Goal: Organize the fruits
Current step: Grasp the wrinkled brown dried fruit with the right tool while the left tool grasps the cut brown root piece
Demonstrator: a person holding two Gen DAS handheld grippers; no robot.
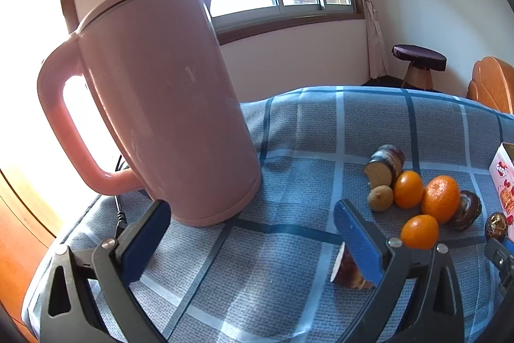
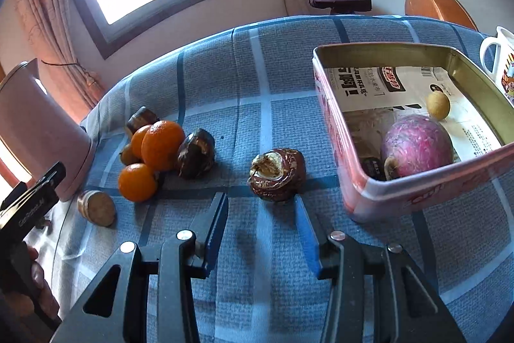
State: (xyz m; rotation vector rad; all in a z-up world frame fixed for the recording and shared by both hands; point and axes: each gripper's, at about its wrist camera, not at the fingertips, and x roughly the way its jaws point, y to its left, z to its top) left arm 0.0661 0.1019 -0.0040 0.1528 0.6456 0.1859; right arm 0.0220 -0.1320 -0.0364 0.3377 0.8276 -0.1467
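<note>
Currently, scene status by item:

Target item: brown water chestnut (image 2: pixel 277 174), lying alone on the blue checked tablecloth (image 2: pixel 263 79), between the fruit pile and the tin.
Direction from right gripper (image 2: pixel 261 208): straight ahead, just past the fingertips and centred on the gap between them.
Long axis: the chestnut is squat and roughly round, slightly wider side to side; its torn pale patch faces up and left. Judged to need no particular wrist turn.
Right gripper state: fingers spread apart, nothing between them; the gap looks wider than the chestnut.
Nearer hand: the right, by judgement. In the left wrist view the same chestnut (image 1: pixel 496 225) sits far off at the right edge.
Left gripper (image 1: pixel 252 219) state: fingers spread wide, holding nothing, with a pink kettle (image 1: pixel 160 98) close in front and a cut brown piece (image 1: pixel 348 270) just behind the right finger.
Tin (image 2: pixel 359 192): open, to the right of the chestnut and near it; holds a purple-red turnip (image 2: pixel 417 147) and a small yellowish fruit (image 2: pixel 437 105).
Remaining pile: oranges (image 2: pixel 162 145) and a second chestnut (image 2: pixel 196 153), touching one another, well to the left.
Likely next move: advance the right gripper forward and close on the lone chestnut.
Risk: the round, glossy skin may slip or roll on closing.
</note>
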